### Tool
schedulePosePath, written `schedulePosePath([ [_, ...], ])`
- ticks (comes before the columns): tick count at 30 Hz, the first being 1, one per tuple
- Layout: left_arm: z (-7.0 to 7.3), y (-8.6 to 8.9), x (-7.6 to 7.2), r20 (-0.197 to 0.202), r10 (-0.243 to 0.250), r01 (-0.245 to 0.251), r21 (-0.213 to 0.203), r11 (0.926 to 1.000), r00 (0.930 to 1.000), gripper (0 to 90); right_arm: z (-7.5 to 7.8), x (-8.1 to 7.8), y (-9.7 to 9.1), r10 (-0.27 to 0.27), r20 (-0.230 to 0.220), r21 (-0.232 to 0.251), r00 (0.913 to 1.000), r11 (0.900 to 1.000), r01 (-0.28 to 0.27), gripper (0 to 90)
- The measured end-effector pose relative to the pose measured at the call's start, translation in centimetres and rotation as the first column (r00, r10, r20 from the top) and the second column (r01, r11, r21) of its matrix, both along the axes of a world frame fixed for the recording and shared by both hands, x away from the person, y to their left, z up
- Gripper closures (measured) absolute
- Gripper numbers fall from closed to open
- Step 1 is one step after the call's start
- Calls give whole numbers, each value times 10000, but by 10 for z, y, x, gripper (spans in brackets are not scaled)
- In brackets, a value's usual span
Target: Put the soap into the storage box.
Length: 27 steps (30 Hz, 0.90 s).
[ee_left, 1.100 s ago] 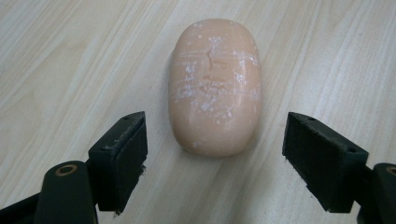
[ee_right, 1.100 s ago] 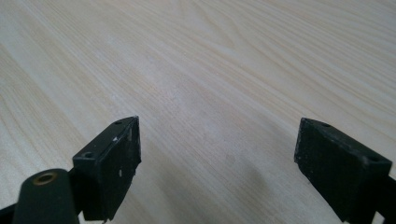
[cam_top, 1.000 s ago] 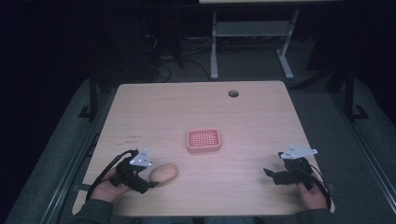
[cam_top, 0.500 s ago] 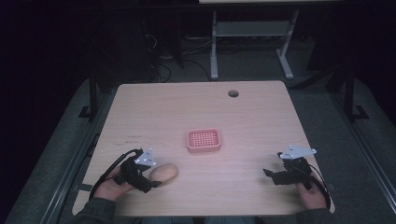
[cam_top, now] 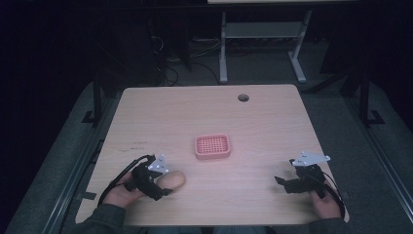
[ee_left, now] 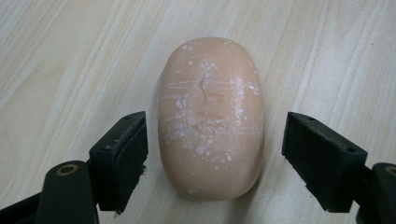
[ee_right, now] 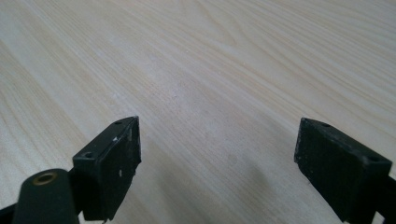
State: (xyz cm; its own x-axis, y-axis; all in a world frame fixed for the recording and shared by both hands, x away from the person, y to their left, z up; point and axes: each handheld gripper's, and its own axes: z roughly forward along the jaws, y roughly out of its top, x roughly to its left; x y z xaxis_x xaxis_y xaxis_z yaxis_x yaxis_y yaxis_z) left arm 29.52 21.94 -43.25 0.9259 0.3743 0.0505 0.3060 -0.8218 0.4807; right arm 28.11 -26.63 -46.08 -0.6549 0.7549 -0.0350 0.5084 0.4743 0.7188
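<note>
**Left gripper closes in around the soap, jaws not yet on it**

Start with the bench (cam_top: 209, 112): a pale wood-grain top with a round cable hole (cam_top: 243, 97) near its far edge and a pink slotted soap dish (cam_top: 212, 146) sitting about mid-bench. Nothing lies in the dish.

Your left gripper (cam_top: 163, 187) is at the near left of the bench. Over the last second it has eased forward and a little right, so the soap (cam_top: 172, 180) now sits between its jaws instead of just ahead of them. That puts you at the point of grasping, I judge: what the approach leaves is the squeeze and then a lift toward the dish, which stands well apart, farther off and to the right.

In the left gripper view the jaws stand apart, one on each side of the soap (ee_left: 211, 116), each with a gap of bare wood between pad and bar. The nearer half of the bar lies within their reach.

Your right gripper (cam_top: 284, 183) has stayed put at the near right, jaws wide apart over bare bench, holding nothing.

The soap itself is a rounded oblong bar, peach-tan, lying flat. Its top is scuffed with whitish flecks and faint pressed marks, so expect a hard, somewhat slick surface with curved flanks.
</note>
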Motion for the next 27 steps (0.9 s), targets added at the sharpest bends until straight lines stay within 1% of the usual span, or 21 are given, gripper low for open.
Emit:
schedulePosePath([
  [6, -2, -3, 4, -58, -42, 43, 96, 9999, 10000, 224, 0, 0, 1, -11, -21, 6, 10000, 10000, 11, 141],
  [9, -3, -4, 6, -136, 5, -4, 36, 10000, 9999, 225, 0, 0, 0, 1, -10, -4, 10000, 10000, -1, 141],
  [10, -3, -5, 6, -221, 36, -35, 46, 10000, 9997, 225, 0, 0, 0, -2, -11, 5, 10000, 10000, 2, 141],
  [13, -5, -6, 10, -306, 1, 2, 125, 9999, 9995, 228, 0, -1, 0, -28, -13, 35, 10000, 10000, 28, 142],
  [17, -6, -6, 10, -355, 73, -70, 83, 9999, 9993, 231, 0, -1, 0, -36, -18, 36, 10000, 10000, 36, 141],
  [19, -6, -7, 12, -334, -7, 12, 162, 9999, 9994, 232, 0, 0, 0, -12, 1, 15, 10000, 10000, 12, 141],
  [23, -8, -9, 13, -475, -11, 22, 228, 9997, 9989, 232, 0, -1, 0, -22, -18, 23, 10000, 10000, 22, 141],
  [25, -8, -11, 13, -532, 18, -7, 195, 9998, 9986, 233, 0, -1, 1, -13, -22, 17, 10000, 10000, 13, 141],
  [27, -9, -12, 14, -564, -32, 46, 248, 9997, 9984, 247, 0, -1, 0, -28, -20, 23, 10000, 10000, 28, 141],
])
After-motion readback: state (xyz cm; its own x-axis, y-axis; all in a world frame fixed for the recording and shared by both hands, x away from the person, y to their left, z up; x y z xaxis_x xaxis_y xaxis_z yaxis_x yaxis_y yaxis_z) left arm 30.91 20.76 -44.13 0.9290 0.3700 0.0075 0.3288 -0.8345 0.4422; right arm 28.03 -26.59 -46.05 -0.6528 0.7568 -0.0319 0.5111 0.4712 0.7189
